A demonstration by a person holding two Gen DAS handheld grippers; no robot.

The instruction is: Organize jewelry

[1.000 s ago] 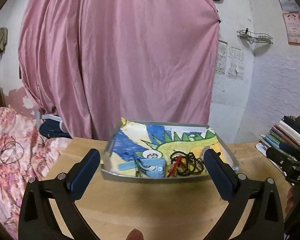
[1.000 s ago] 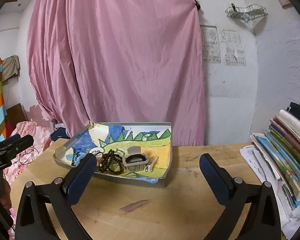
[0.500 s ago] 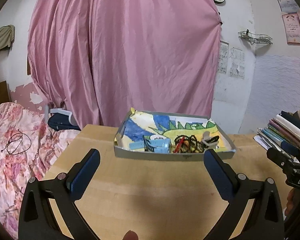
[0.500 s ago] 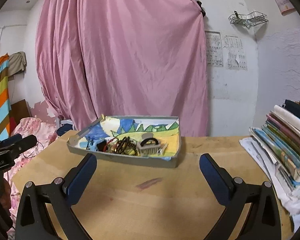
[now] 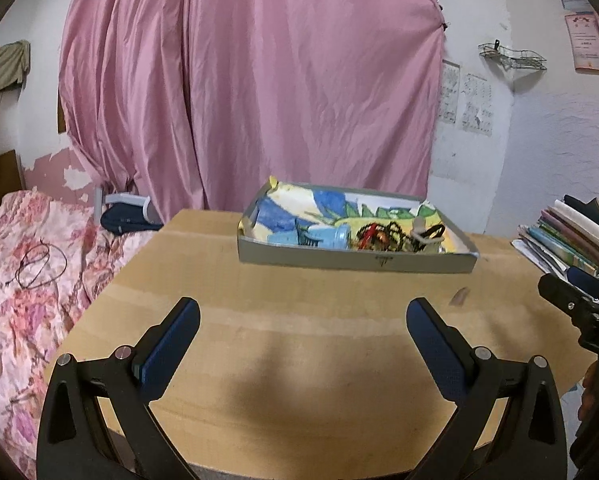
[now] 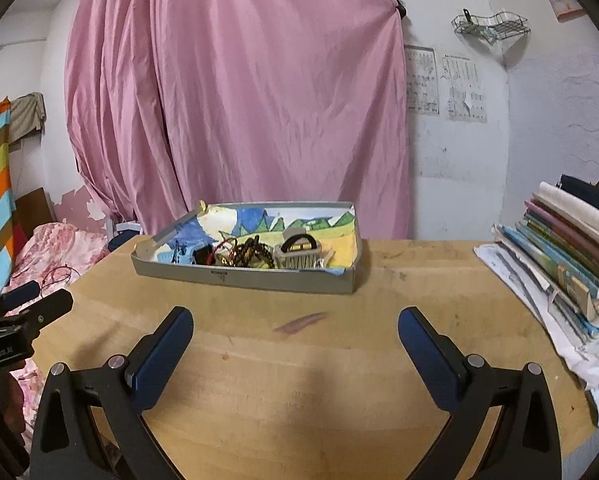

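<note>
left tongs (image 5: 302, 322) and right tongs (image 6: 295, 330) both released, empty, above desk (image 6: 339, 380); grey tray (image 6: 259, 280) of beaded jewelry (image 6: 247, 254) ahead, apart.

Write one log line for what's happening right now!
left gripper: open, empty | right gripper: open, empty | jewelry: in tray | tray: on table

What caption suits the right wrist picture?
Open right gripper faces a grey tray of tangled jewelry on a wooden table.

My wooden table (image 6: 299, 380) carries a grey tray (image 6: 259, 280) of jewelry near its far edge, and a slumped stack of books (image 6: 567, 248) along the right side.
</note>
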